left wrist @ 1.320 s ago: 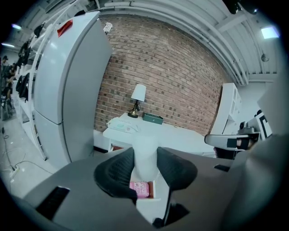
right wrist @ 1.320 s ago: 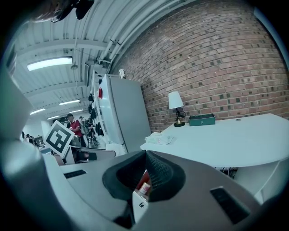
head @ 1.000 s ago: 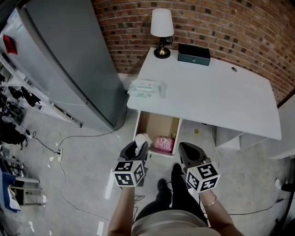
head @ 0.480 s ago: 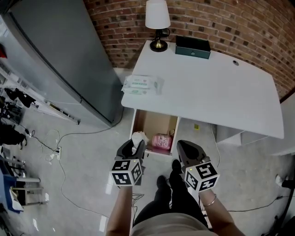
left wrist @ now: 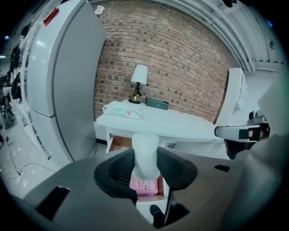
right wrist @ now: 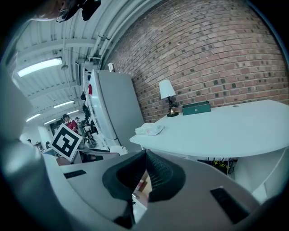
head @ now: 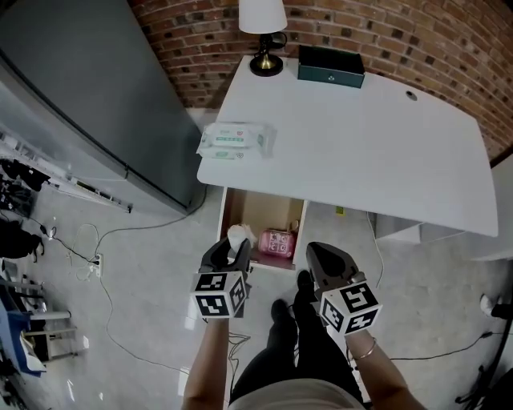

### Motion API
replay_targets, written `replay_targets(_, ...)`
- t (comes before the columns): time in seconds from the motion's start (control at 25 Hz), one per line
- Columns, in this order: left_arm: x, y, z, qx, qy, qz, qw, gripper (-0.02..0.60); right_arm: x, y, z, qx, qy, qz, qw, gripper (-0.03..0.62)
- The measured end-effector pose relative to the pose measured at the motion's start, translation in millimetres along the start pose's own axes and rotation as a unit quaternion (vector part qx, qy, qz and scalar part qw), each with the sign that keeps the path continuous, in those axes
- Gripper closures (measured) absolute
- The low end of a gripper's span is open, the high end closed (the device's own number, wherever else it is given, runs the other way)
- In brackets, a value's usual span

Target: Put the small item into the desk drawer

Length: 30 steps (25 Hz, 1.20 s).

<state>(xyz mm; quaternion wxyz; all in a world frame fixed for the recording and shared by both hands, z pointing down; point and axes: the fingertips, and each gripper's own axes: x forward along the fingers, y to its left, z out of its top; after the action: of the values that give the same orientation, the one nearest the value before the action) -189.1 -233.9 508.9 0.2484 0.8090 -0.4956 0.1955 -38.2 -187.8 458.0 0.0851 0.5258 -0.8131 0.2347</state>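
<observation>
My left gripper (head: 231, 253) grips the small white item (head: 238, 235) over the front of the open desk drawer (head: 244, 210), near a pink packet (head: 278, 243). My right gripper (head: 322, 258) is clenched, empty.

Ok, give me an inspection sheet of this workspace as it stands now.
Surface: white desk; its drawer stands open under the front edge.
Job's things: small white item clamped in the left gripper, in front of the drawer, not yet inside.
Clutter: pink packet in the drawer; wipes pack, lamp and green box on the desk.
Grippers: left shut on the item; right gripper shut, empty.
Cables: loose cables on the floor at left.
Surroundings: grey refrigerator, brick wall.
</observation>
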Motion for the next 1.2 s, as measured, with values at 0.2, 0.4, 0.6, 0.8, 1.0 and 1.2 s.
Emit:
replay_targets(0.2, 31.7, -3.0, -14.5, 0.015, 0.022, -0.005, 0.9996, 0.405, 10.0, -18.7, -19.9, 0.014, 0.012, -0.01, 1.0, 0.585)
replay_targets(0.4, 67.9, -8.1, -29.3, 0.021, 0.044, -0.016, 0.9987, 0.404, 19.3, -40.4, -40.4, 0.03, 0.025, -0.022, 0.999, 0.585)
replay_targets(0.6, 104.4, -13.2, -46.8, 0.027, 0.067, -0.016, 0.9973, 0.405, 22.8, -65.4, -57.6, 0.046, 0.035, -0.033, 0.998, 0.585)
replay_targets(0.8, 139.8, -14.4, -64.9, 0.012, 0.088, -0.018, 0.9959, 0.404, 25.1, -84.7, -73.9, 0.062, 0.042, -0.047, 0.996, 0.585)
replay_targets(1.0, 173.1, -13.6, -81.7, 0.015, 0.113, -0.019, 0.9933, 0.404, 28.4, -98.7, -85.7, 0.07, 0.047, -0.05, 0.995, 0.585)
replay_targets(1.2, 200.3, -11.7, -94.7, 0.046, 0.138, -0.017, 0.9892, 0.405, 30.2, -109.0, -91.1, 0.075, 0.048, -0.056, 0.994, 0.585)
